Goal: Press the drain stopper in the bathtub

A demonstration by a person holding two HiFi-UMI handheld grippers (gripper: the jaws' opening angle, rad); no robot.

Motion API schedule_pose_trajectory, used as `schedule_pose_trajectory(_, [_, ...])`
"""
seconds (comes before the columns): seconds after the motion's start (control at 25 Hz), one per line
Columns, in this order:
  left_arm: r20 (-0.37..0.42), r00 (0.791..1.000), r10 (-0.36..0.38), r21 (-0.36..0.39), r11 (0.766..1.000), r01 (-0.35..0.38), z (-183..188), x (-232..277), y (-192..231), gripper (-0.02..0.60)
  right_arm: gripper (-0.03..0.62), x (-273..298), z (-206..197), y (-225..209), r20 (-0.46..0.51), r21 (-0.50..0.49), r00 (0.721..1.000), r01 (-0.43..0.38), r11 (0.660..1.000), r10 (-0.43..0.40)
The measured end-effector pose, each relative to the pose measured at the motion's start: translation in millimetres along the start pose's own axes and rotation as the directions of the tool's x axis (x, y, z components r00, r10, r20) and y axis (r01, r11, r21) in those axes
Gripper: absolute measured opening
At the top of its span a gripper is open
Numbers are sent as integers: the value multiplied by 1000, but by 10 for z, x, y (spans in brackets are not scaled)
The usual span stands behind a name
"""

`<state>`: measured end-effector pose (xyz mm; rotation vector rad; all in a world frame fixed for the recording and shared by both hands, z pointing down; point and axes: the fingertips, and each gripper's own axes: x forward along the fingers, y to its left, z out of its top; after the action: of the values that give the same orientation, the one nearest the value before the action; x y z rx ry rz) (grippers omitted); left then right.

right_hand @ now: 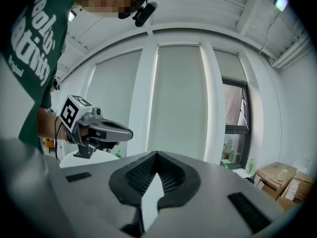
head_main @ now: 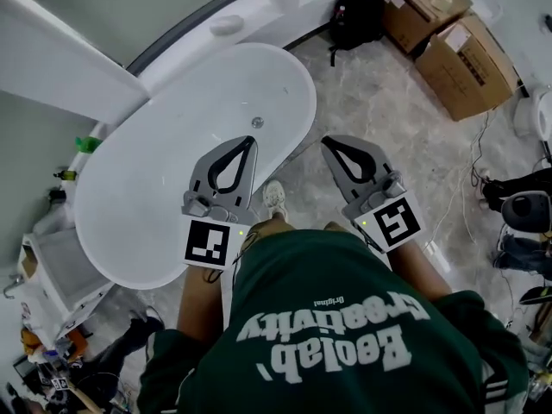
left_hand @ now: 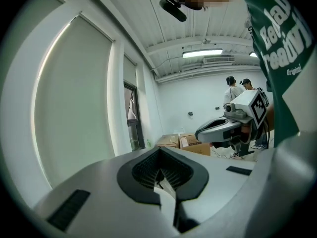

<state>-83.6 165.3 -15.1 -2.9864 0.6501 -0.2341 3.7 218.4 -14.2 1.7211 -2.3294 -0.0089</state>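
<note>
A white oval bathtub (head_main: 138, 197) fills the left half of the head view. Its round metal drain stopper (head_main: 257, 122) sits in the tub floor near the right rim. My left gripper (head_main: 251, 142) hangs over the tub's right side, its tip just short of the stopper, shut and holding nothing. My right gripper (head_main: 328, 144) is outside the tub over the marble floor, also shut and empty. Both gripper views look level across the room, not at the tub floor: the left gripper (left_hand: 159, 150) faces the right gripper (left_hand: 233, 125), and the right gripper (right_hand: 157, 154) faces the left gripper (right_hand: 99, 130).
Cardboard boxes (head_main: 457, 50) and a black backpack (head_main: 358, 11) stand on the floor beyond the tub. Cables and gear lie at the right edge (head_main: 517, 205). A white shoe (head_main: 274, 198) is by the tub's rim. Two people (left_hand: 237, 89) stand far off.
</note>
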Motion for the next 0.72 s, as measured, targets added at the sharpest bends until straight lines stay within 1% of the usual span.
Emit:
schedule_pose_trajectory(0.2, [8, 1000, -14, 6, 1000, 14, -3, 207, 364, 2, 14, 374, 60, -127, -15, 7, 1000, 8, 1000, -8])
schedule_pose_trajectory(0.4, [-3, 1000, -19, -8, 1000, 19, -52, 378, 704, 2, 14, 703, 118, -230, -23, 8, 1000, 20, 1000, -19])
schedule_pose_trajectory(0.56, [19, 1000, -24, -22, 999, 24, -63, 456, 975, 2, 14, 969, 119, -282, -41, 3, 999, 31, 1000, -31])
schedule_pose_trajectory(0.64, [12, 1000, -18, 0, 1000, 18, -119, 459, 1117, 2, 14, 1093, 114, -263, -50, -1, 998, 41, 999, -41])
schedule_pose_trajectory(0.72, [-11, 1000, -19, 56, 998, 19, -204, 504, 1215, 2, 14, 1195, 105, -263, -60, -4, 997, 56, 998, -56])
